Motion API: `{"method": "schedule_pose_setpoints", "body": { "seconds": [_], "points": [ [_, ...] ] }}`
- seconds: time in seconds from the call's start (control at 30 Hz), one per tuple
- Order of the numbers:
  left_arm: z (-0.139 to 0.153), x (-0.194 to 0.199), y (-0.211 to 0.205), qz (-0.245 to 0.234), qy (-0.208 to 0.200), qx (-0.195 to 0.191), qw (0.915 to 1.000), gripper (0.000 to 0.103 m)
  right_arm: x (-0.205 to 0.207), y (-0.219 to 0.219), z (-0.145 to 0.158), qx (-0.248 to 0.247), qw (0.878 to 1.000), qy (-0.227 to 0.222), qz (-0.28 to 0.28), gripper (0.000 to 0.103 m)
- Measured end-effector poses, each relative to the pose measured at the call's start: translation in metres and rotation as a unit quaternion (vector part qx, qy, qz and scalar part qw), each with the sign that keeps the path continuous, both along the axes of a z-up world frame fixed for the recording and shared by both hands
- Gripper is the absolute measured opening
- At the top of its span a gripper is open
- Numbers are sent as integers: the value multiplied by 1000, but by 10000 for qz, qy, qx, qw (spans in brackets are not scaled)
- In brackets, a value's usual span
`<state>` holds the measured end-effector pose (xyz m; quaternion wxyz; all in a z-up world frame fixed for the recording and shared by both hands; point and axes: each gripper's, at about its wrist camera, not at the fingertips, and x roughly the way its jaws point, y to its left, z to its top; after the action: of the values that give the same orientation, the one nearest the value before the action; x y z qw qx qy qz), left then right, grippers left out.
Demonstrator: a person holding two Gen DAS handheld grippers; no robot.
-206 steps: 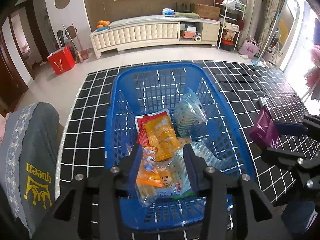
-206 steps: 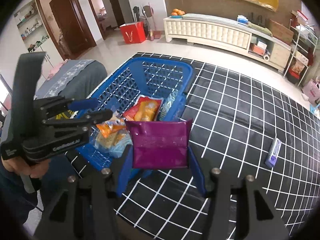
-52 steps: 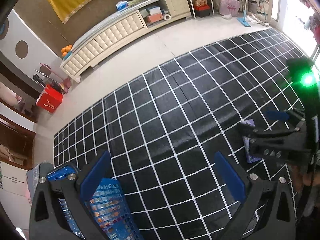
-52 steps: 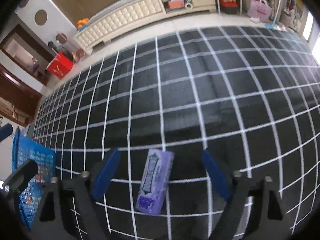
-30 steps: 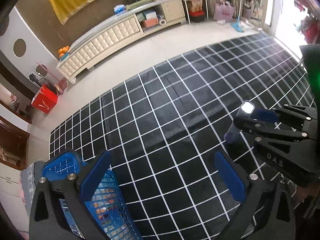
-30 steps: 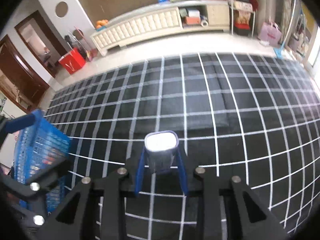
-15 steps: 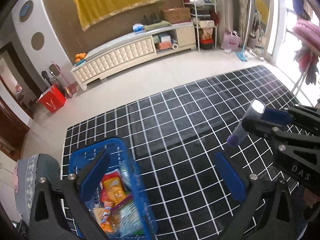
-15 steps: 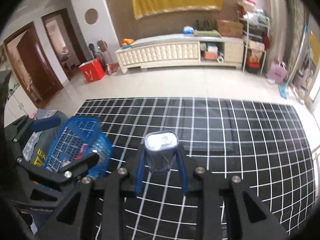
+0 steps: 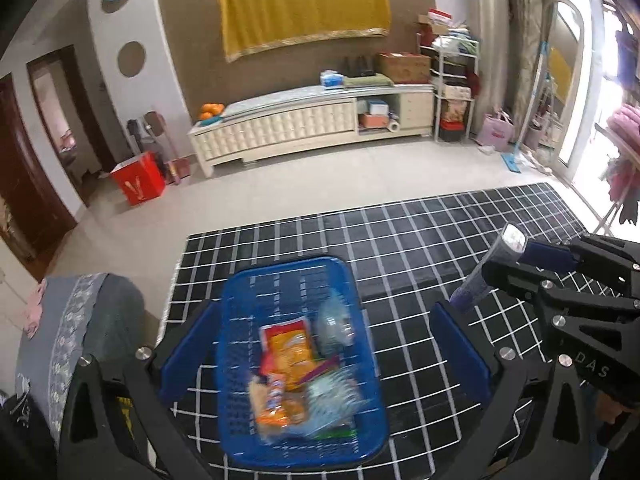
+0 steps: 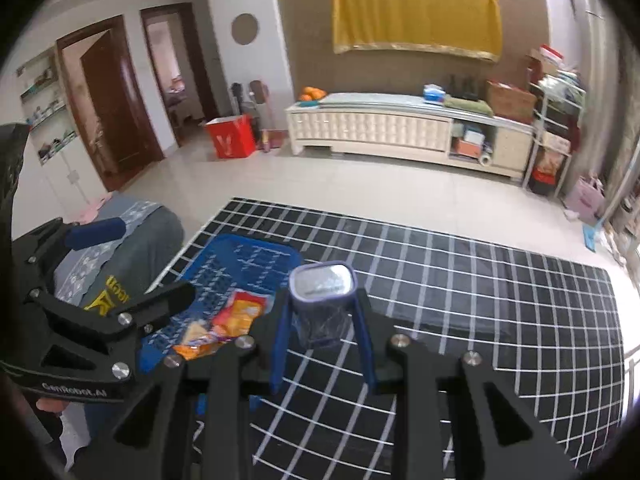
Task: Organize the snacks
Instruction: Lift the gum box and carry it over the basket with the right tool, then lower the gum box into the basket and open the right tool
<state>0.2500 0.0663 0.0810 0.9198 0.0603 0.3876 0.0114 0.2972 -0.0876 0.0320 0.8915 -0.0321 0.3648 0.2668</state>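
Observation:
A blue plastic basket [image 9: 280, 276] sits on the black grid mat and holds several snack packs, among them an orange pack [image 9: 290, 350]. My left gripper [image 9: 324, 352] is open and empty above the basket, one finger on each side of it. My right gripper [image 10: 322, 320] is shut on a purple snack box [image 10: 322, 304], held end-on above the mat, right of the basket [image 10: 256, 256]. In the left wrist view the purple box [image 9: 490, 270] and right gripper [image 9: 504, 268] are at the right.
A black mat with white grid lines [image 9: 420, 240] covers the floor. A grey cushion [image 9: 92, 320] lies left of the basket. A white cabinet [image 9: 312, 128] and a red bag [image 9: 138, 178] stand far back by the wall.
Both grippers have swung left toward the basket, which now lies between my left fingers. The right gripper still holds the purple box and has come closer to the basket.

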Motion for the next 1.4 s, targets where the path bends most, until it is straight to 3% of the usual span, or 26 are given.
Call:
{"method": "schedule_pose_setpoints", "body": {
  "seconds": [0.17, 0.3, 0.87, 1.23, 1.4],
  "points": [
    [-3, -15, 36, 276, -34, -83, 9996, 103, -3, 32, -10, -104, 9994, 33, 322, 35],
    [-16, -22, 64, 461, 70, -131, 9988, 103, 4, 61, -24, -90, 9981, 309, 533, 35],
    [-96, -9, 151, 820, 487, -161, 9953, 103, 31, 171, -112, -714, 9818, 1386, 1087, 35],
    [-121, 2, 167, 773, 599, -285, 9948, 103, 61, 186, -149, -844, 9709, 2081, 831, 35],
    [-125, 7, 166, 707, 604, -370, 9950, 103, 64, 191, -164, -1045, 9677, 2181, 710, 35]
  ]
}}
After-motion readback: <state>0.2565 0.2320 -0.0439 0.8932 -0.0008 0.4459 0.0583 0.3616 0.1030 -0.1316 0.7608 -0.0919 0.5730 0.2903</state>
